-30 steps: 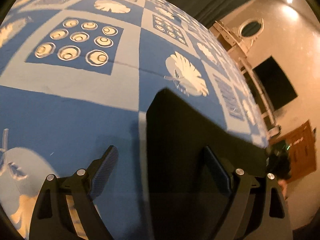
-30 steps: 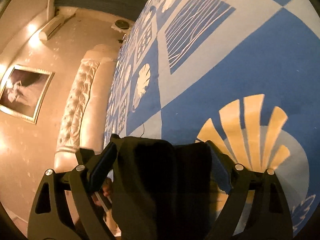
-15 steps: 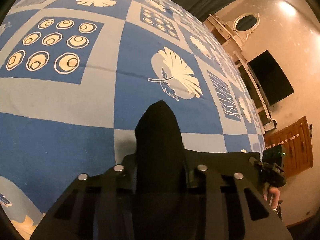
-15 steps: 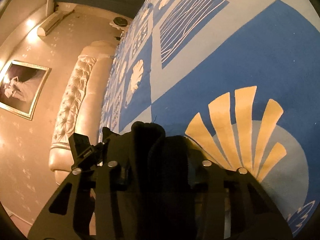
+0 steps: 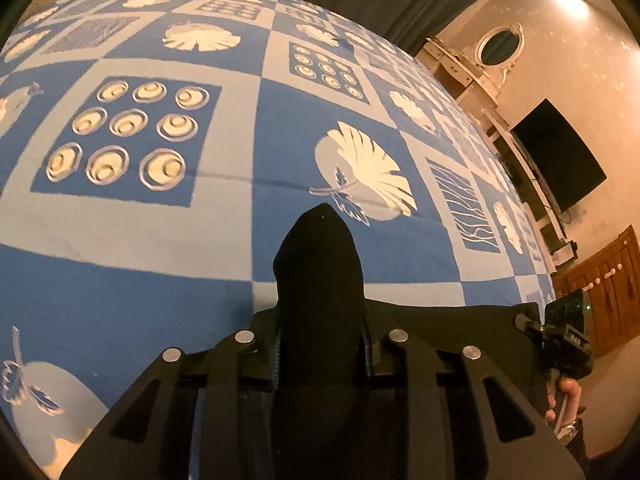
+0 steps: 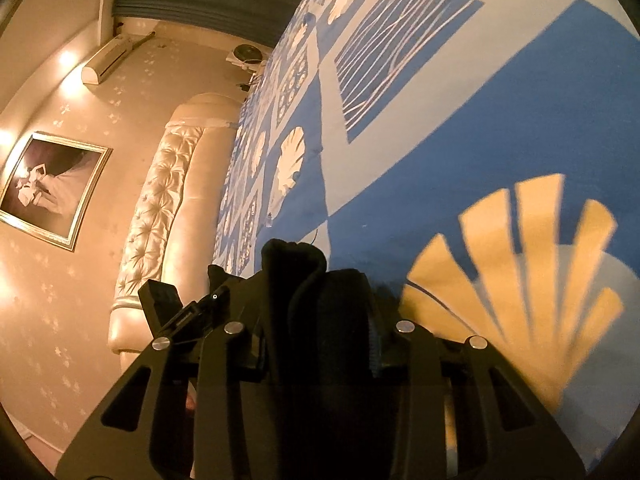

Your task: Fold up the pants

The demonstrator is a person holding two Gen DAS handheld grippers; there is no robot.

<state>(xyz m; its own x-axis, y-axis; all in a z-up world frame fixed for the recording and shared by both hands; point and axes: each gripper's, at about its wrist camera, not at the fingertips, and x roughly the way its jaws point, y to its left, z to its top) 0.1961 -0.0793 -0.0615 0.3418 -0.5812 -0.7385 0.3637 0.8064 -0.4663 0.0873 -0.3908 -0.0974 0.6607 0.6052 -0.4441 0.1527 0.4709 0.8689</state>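
Observation:
The black pants (image 5: 318, 264) are pinched in my left gripper (image 5: 320, 354), which is shut on them; a bunched fold sticks up past the jaws, and the cloth stretches right toward the other gripper (image 5: 568, 336). In the right wrist view my right gripper (image 6: 320, 350) is shut on a thick bunch of the black pants (image 6: 294, 264), lifted above the bedspread. The left gripper's body (image 6: 176, 308) shows to the left. Most of the pants are hidden below the jaws.
A blue and pale patterned bedspread (image 5: 224, 216) covers the bed under both grippers. A tufted cream headboard (image 6: 160, 204) and a framed picture (image 6: 52, 188) lie left in the right view. A dark TV (image 5: 560, 160) and wooden cabinet (image 5: 600, 280) stand right.
Both grippers were open around the pants a second ago; both have closed on the cloth and lifted it, so bunched folds now stand between the jaws.

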